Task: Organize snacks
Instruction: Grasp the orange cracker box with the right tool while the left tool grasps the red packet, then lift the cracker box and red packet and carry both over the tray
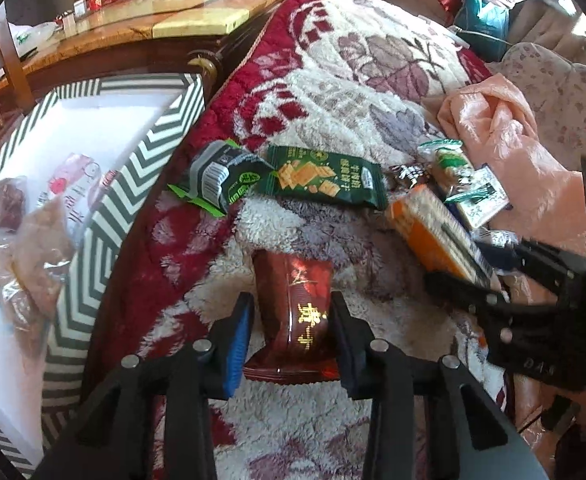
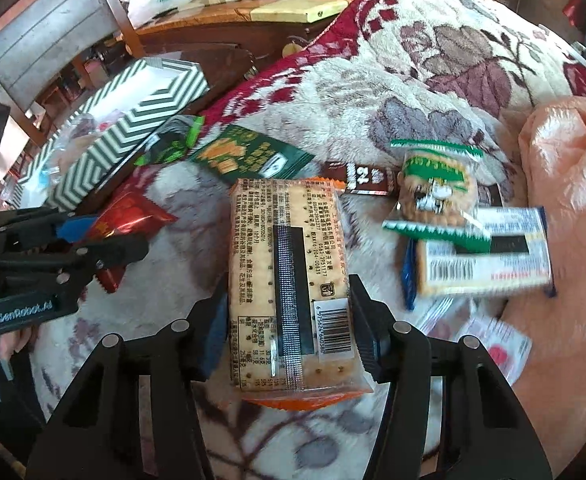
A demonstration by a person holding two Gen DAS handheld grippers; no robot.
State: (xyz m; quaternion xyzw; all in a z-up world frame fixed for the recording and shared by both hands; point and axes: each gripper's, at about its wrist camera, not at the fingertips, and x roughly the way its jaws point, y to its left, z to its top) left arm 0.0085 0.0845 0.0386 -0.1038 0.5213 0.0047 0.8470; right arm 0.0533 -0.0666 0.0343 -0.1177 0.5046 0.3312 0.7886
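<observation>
1. Left hand-held gripper [image 1: 291,320]: jaws closed in on a dark red snack packet [image 1: 295,312] with gold lettering, one pad against each side. Packet lies on the floral blanket [image 1: 333,60], near its left edge.
2. Right hand-held gripper [image 2: 289,320]: jaws pressed against both long sides of an orange-edged cracker pack [image 2: 289,280], barcode side up. Pack sits mid-blanket.
3. Striped box [image 1: 149,168], green-and-white chevron walls, stands just off the blanket's left edge. Several clear-wrapped snacks [image 1: 25,240] lie inside it.
4. Loose on the blanket beyond the left gripper: a black-and-green packet [image 1: 221,176], touching a dark green cracker packet [image 1: 325,180] to its right.
5. Toward the blanket's right edge: a small green-trimmed biscuit bag [image 2: 437,192] overlapping a blue-edged cracker pack [image 2: 489,256]; this area is blurred.
6. Pink plastic bag [image 2: 565,160] bunched at the blanket's right edge.
</observation>
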